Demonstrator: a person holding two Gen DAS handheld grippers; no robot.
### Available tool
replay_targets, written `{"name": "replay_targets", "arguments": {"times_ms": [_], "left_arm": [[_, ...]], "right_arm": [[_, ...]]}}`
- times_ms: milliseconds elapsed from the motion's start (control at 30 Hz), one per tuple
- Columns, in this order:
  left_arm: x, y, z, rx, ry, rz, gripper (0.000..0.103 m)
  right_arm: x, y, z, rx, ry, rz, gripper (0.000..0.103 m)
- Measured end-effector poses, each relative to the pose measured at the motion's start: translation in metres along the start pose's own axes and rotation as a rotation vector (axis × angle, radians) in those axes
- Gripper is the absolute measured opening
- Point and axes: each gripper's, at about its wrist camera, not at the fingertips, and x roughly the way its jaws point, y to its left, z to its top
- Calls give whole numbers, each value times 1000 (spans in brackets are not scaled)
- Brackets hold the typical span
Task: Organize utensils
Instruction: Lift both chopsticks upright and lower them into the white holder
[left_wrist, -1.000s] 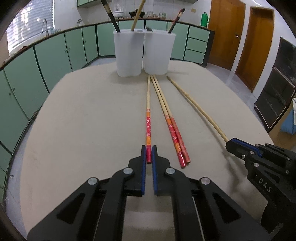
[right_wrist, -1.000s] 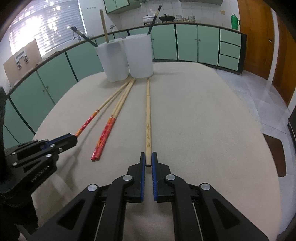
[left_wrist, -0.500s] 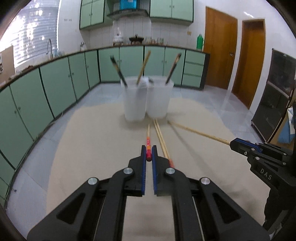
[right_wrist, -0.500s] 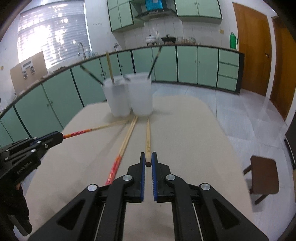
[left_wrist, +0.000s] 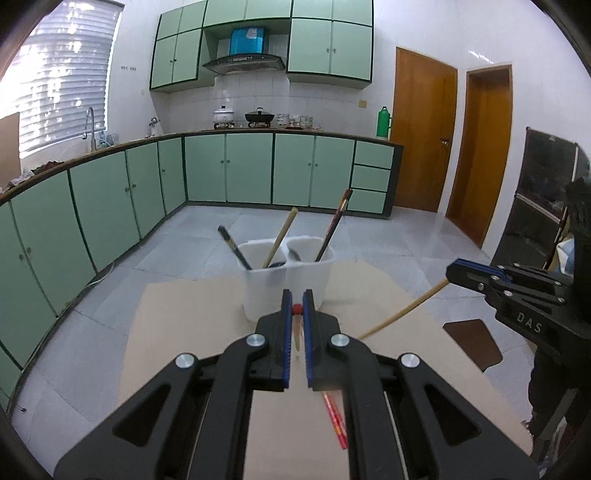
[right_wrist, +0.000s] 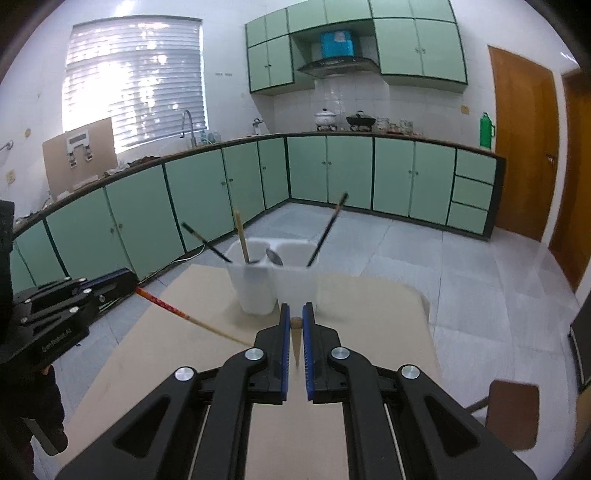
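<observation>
Both chopsticks up off the table, tails tipped skyward, cups dead ahead.

The left gripper (left_wrist: 297, 300) has its jaws pinched nearly shut on the red-tipped patterned bamboo chopstick (right_wrist: 166, 305), which hangs point-down toward the beige table (left_wrist: 192, 310); the right gripper (right_wrist: 293, 314) is clamped just as tight on the plain pale bamboo chopstick (left_wrist: 402, 314), held the same way. This looks like the carry step: each stick lifted, neither yet stowed. Ahead stand the two translucent white plastic cups (right_wrist: 277, 284), touching side by side and already holding a few sticks and a spoon. A pair of red chopsticks (left_wrist: 334, 421) lies on the table, waiting its turn. Next, I judge, each tip needs steering over a cup rim, then lowering inside before the jaws let go; the leaning sticks already in there could snag an entry.
</observation>
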Motion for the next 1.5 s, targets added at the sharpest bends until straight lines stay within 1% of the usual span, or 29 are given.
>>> {"name": "replay_targets", "arguments": {"times_ms": [100, 233, 400, 567, 700, 800, 900, 1033, 1167, 1300, 1367, 1500], "left_arm": [[1, 3, 7, -4, 1, -13, 5], [1, 7, 20, 1, -5, -22, 5], [-13, 14, 43, 9, -53, -17, 5], [-29, 16, 73, 33, -131, 5, 5], [-32, 14, 96, 50, -179, 23, 5], [-26, 14, 109, 53, -198, 33, 5], [-15, 13, 116, 58, -195, 35, 5], [11, 15, 120, 63, -174, 49, 5], [42, 19, 120, 62, -150, 59, 5], [73, 19, 121, 73, -123, 67, 5], [86, 17, 117, 76, -101, 68, 5], [106, 25, 112, 63, -67, 73, 9]], "right_arm": [[5, 0, 17, -6, 10, 26, 7], [6, 1, 35, -11, 6, 39, 7], [1, -4, 58, -5, -28, 56, 7], [-6, -6, 92, -4, -93, 53, 7], [-9, -4, 121, -6, -154, 54, 7], [-6, -1, 140, -10, -186, 54, 7], [3, 1, 153, -21, -209, 33, 7], [30, 0, 159, -9, -200, 16, 7], [67, -2, 156, 3, -160, 2, 7], [99, -1, 146, -4, -105, 3, 7], [116, 0, 138, -8, -64, 11, 7], [129, -4, 122, -1, -27, 3, 8]]}}
